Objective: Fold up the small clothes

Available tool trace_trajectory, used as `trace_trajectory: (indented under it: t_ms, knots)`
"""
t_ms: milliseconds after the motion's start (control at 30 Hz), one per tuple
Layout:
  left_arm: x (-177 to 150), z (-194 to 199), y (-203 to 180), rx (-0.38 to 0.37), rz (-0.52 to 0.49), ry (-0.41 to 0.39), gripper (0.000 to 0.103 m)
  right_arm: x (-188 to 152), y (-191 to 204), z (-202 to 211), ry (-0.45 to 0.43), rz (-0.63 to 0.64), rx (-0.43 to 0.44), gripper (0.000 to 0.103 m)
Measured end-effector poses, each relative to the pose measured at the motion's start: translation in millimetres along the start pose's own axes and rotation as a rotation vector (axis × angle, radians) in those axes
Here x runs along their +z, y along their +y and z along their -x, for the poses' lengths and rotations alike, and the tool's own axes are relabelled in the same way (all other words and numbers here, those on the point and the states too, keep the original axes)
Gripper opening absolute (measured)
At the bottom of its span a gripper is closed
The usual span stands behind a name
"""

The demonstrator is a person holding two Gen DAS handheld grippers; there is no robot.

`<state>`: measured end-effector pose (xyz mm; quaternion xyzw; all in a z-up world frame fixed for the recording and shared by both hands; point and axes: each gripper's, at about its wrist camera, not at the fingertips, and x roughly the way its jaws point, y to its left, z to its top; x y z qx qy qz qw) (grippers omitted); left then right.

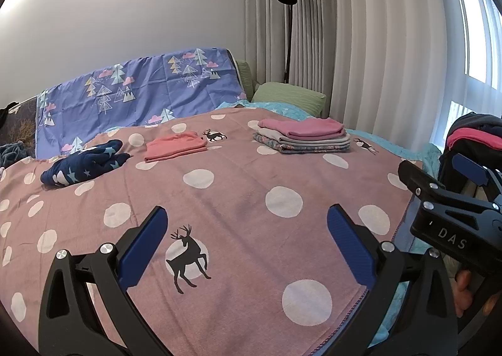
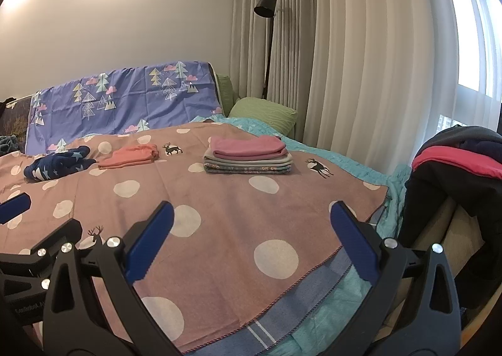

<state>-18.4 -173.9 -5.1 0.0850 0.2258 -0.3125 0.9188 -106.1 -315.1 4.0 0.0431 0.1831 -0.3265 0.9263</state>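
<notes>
Left wrist view shows the pink spotted blanket (image 1: 238, 186) covering the bed and serving as the folding surface; all positions below are given relative to it. At its far right sits the folded stack (image 1: 302, 135) of roughly 4 garments, pink on top, edges squared, evidently the finished pile kept clear of the working area. Far left of centre lies a folded coral garment (image 1: 175, 148), set apart from the stack, probably a separate category or awaiting transfer. At the blanket's far left the navy star-print garment (image 1: 86, 161) lies crumpled and unfolded; it is judged the next item to be handled. Off the blanket's right edge, a heap of dark and red clothing (image 2: 458, 164) rests on furniture, likely the supply of unfolded items. Above the blanket's near edge, the left gripper (image 1: 248, 243) hovers with jaws spread wide and nothing between them. The right gripper (image 2: 251, 240) is likewise wide and empty, just beside the left one.
</notes>
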Motion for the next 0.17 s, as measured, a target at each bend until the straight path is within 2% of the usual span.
trace_trajectory:
  t_ms: [167]
  knots:
    - [-0.9,0.3,1.8,0.001,0.004,0.003,0.102,-1.1,-0.8,-0.9,-0.006,0.001,0.010,0.101]
